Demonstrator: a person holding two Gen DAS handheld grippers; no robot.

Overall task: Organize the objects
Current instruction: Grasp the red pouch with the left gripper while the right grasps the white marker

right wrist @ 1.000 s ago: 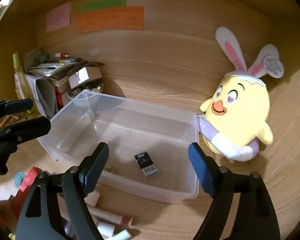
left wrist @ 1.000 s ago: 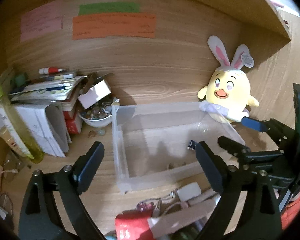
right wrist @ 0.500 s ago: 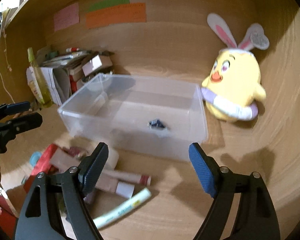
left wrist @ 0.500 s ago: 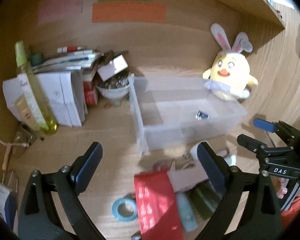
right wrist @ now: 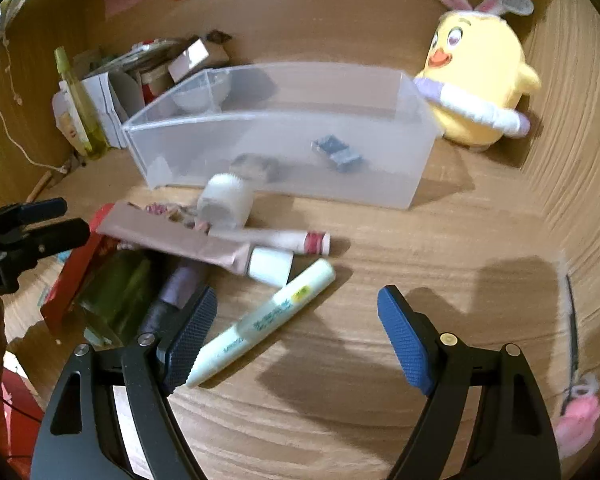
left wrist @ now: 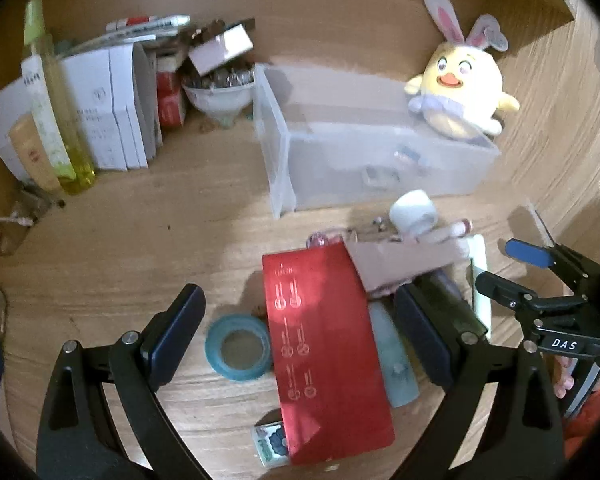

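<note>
The left claw stands wide with nothing gripped. Between its fingers, low in the left wrist frame, lie a blue tape roll and a red packet, the packet's edge lying over the roll's right side. A teal tube and a dark green bottle lie just right of the packet.

The right claw is also wide and holds nothing. A white marker lies slantwise on the desk, its lower end by the left finger. Above and left of it is the heap: a pink tube with a white cap, a thin pink-tipped stick, a white jar on its side and a purple tube.

Past the heap, mid-frame, stands the clear bin, with a small dark box on its floor. A yellow plush with rabbit ears sits at the bin's right end, touching it. Upper left, against the wooden back wall, are white boxes, a yellow-green bottle and a white bowl of small items.
</note>
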